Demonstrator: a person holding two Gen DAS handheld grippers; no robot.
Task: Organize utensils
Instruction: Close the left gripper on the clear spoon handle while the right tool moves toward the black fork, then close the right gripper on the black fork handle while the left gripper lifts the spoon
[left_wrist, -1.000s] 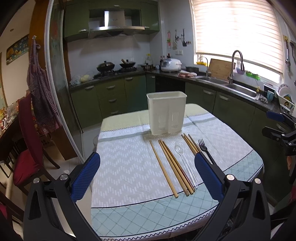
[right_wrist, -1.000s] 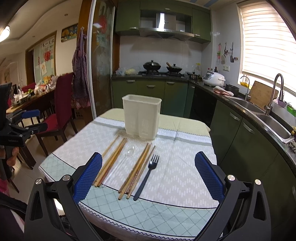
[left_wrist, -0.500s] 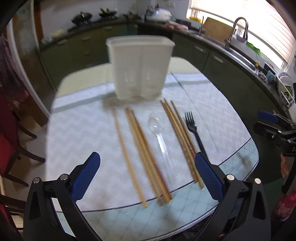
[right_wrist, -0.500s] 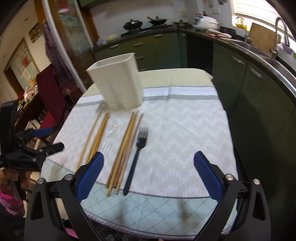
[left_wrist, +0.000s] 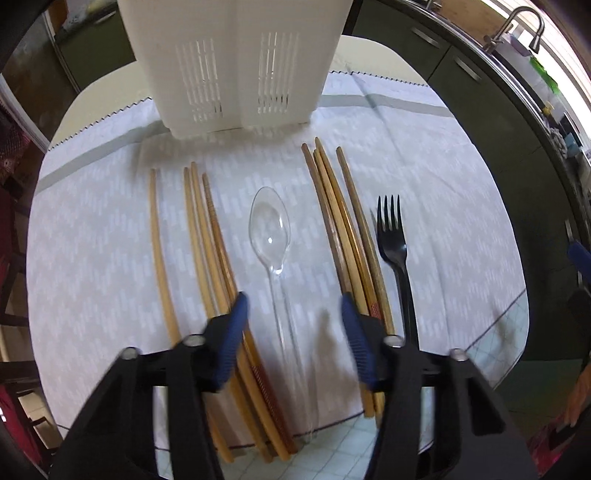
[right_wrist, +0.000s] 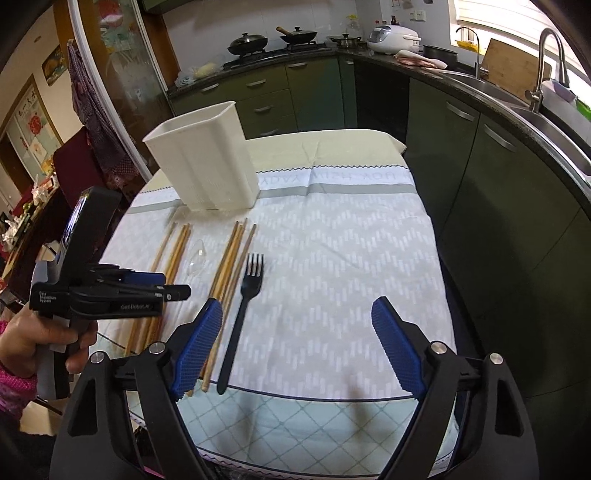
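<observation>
A white slotted utensil holder (left_wrist: 236, 62) stands at the back of the table; it also shows in the right wrist view (right_wrist: 207, 162). In front of it lie two groups of wooden chopsticks (left_wrist: 207, 254) (left_wrist: 343, 229), a clear plastic spoon (left_wrist: 271, 236) between them, and a black fork (left_wrist: 397, 251) on the right. My left gripper (left_wrist: 293, 325) is low over the spoon's handle, partly closed, with a pad on each side of the handle and apart from it. My right gripper (right_wrist: 297, 343) is open and empty above the cloth, right of the fork (right_wrist: 243, 310).
The table has a patterned cloth (right_wrist: 332, 258) and its front edge is just below both grippers. Green kitchen cabinets (right_wrist: 480, 177) and a sink run along the right. A red chair (right_wrist: 74, 162) stands at the left of the table.
My left gripper has moved forward and down over the spoon and its jaws have narrowed. My right gripper has come down closer to the table and stays open.
</observation>
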